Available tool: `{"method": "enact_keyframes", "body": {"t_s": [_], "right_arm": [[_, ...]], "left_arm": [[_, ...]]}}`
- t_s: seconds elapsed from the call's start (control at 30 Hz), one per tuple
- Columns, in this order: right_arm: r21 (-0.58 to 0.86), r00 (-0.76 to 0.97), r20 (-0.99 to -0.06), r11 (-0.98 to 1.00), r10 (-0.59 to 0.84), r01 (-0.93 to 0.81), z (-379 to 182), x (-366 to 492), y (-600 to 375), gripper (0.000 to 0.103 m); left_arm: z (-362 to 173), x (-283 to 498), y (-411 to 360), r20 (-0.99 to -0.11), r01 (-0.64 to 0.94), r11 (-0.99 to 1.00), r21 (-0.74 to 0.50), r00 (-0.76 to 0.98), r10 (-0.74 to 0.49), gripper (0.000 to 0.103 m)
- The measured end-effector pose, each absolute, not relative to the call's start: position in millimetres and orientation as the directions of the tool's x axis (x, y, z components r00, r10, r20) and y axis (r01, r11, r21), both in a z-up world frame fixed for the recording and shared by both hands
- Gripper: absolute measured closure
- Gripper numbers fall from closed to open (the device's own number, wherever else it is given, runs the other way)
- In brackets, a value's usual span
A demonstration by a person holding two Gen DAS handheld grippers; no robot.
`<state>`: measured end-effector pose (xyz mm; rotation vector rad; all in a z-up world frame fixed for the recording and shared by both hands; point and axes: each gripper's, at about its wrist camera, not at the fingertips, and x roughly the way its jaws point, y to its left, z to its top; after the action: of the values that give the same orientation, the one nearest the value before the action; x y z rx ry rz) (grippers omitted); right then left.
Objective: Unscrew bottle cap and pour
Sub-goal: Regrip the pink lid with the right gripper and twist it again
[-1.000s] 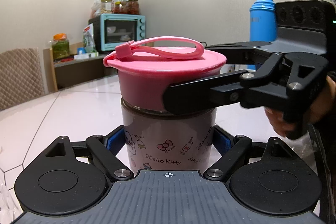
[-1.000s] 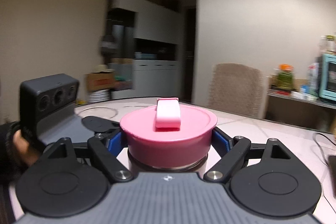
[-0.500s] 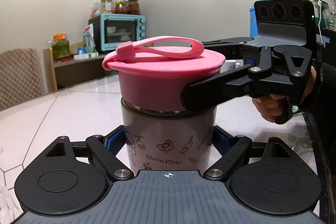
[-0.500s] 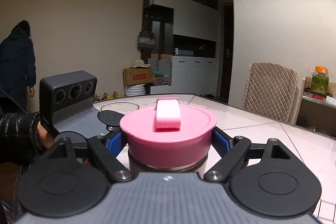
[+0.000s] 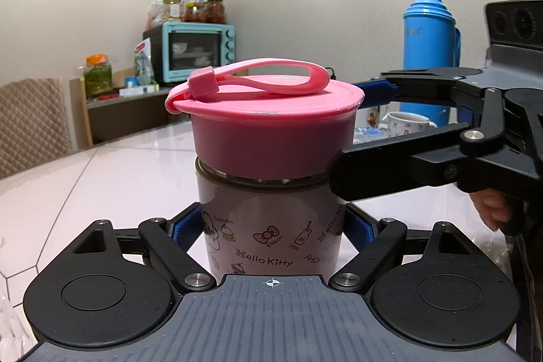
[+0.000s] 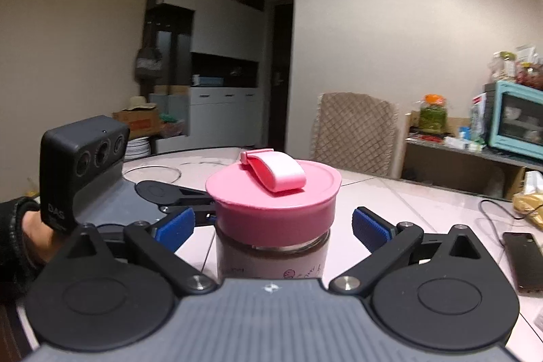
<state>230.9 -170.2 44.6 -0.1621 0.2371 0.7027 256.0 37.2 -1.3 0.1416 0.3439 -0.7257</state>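
A Hello Kitty bottle [image 5: 271, 226] with a wide pink screw cap [image 5: 271, 124] and a pink strap loop on top stands on the white table. My left gripper [image 5: 271, 226] is shut on the bottle's body, blue pads pressed to both sides. My right gripper [image 6: 271, 223] is open around the pink cap [image 6: 275, 209], its blue pads [image 6: 370, 228] apart from the cap on each side. In the left wrist view the right gripper [image 5: 356, 138] reaches in from the right at cap height.
A blue thermos [image 5: 429, 53] and a white mug [image 5: 407, 122] stand at the back right. A teal toaster oven [image 5: 195, 51] with jars sits on a shelf behind. A phone [image 6: 522, 260] and cable lie on the table; a chair [image 6: 356, 131] stands beyond.
My right gripper has opened off the pink cap and swung back around it; the cap's strap now points at an angle. The left gripper and the bottle have stayed in place.
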Motion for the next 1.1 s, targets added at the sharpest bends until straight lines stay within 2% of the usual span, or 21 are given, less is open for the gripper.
{"method": "enact_keyframes", "body": {"t_s": [0.7, 0.83, 0.9, 1.1], "right_arm": [[-0.02, 0.856, -0.249, 0.882, 0.452, -0.471, 27, 238, -133, 0.004], [-0.019, 0.863, -0.234, 0.886, 0.447, -0.464, 27, 237, -132, 0.01], [-0.022, 0.857, -0.231, 0.878, 0.46, -0.478, 27, 235, -133, 0.017], [-0.039, 0.814, -0.237, 0.832, 0.531, -0.554, 29, 238, -142, 0.017]], "left_arm": [[-1, 256, 37, -0.355, 0.671, 0.741, 0.008, 0.695, -0.625, 0.013], [-1, 256, 37, -0.355, 0.671, 0.741, 0.007, 0.694, -0.626, 0.013], [-1, 257, 38, -0.355, 0.672, 0.741, 0.006, 0.694, -0.626, 0.013], [-1, 256, 36, -0.355, 0.671, 0.741, 0.009, 0.695, -0.625, 0.013]]}}
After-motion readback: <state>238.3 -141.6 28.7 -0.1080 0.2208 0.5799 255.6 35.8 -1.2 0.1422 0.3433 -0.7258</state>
